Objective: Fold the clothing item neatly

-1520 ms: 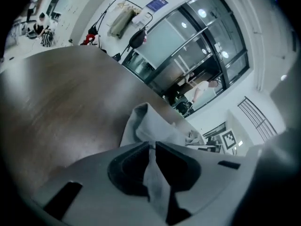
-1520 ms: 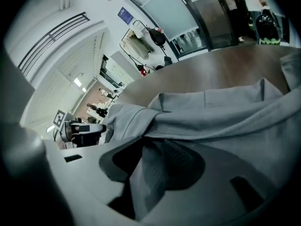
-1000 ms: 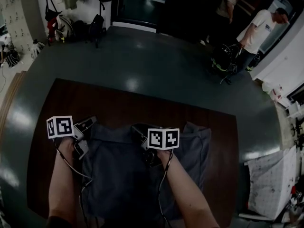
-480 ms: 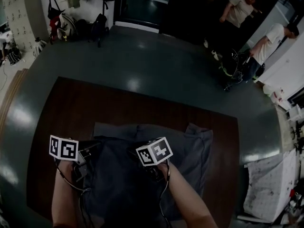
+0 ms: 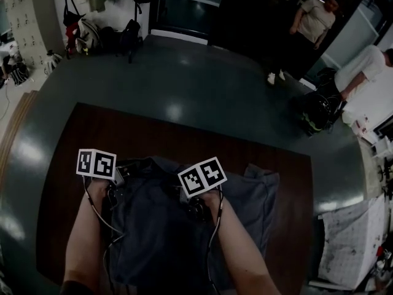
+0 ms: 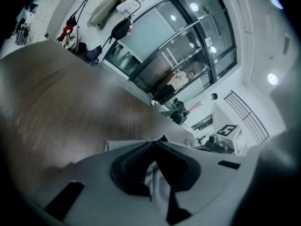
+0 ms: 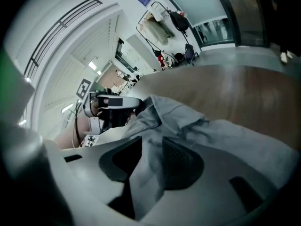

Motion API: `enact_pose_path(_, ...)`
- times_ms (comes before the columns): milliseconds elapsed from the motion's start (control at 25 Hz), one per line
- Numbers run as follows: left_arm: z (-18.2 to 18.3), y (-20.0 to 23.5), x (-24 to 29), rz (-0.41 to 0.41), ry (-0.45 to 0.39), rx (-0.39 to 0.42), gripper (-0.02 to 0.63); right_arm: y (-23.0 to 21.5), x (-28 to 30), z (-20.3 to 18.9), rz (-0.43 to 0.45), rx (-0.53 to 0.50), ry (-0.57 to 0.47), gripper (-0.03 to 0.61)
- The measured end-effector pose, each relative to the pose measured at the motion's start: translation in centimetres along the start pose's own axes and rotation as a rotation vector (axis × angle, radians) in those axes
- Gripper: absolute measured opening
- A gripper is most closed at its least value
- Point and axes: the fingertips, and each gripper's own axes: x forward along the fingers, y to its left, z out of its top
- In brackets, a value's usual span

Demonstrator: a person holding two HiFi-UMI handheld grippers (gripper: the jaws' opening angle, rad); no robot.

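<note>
A grey-blue clothing item (image 5: 249, 195) lies on the dark wooden table (image 5: 184, 134), its right part flat. My left gripper (image 5: 123, 176) holds the garment's raised left edge; in the left gripper view a strip of cloth (image 6: 157, 185) is pinched between the shut pads of the left gripper (image 6: 157, 147). My right gripper (image 5: 187, 186) sits under its marker cube at the middle of the garment. In the right gripper view a thick fold of fabric (image 7: 211, 131) runs between the pads of the right gripper (image 7: 150, 145), which close on it. The left gripper (image 7: 113, 102) shows beyond it.
The table's far edge (image 5: 196, 118) borders a shiny grey floor. Two people (image 5: 316, 23) stand at the far right beside dark equipment (image 5: 316, 112). Bags (image 5: 83, 35) hang along the back wall. A white speckled sheet (image 5: 350, 238) lies right of the table.
Both grippers drew back toward me, then moved away again. The left one ended further right. The garment's far left edge, flat before, is now lifted and gathered between the grippers.
</note>
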Motion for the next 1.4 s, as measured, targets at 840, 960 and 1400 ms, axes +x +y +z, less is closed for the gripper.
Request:
enact_pose_path(840, -4.6, -3.8, -2.3, -0.119, -0.066, 0.075, 0.034, -2.8, -3.6, 5.7, -0.307, 0.037, -0.599, 0.124)
enact_pose_path(960, -5.7, -4.9, -4.2, -0.115, -0.096, 0.103, 0.034, -0.8, -7.6, 4.0, -0.304, 0.016, -0.704, 0.124)
enact_pose_path(1400, -9.6, -19.0, -12.3, -0.143, -0.313, 0.332, 0.032, 8.9, -19.8, -4.7, -0.371, -0.027, -0.948, -0.008)
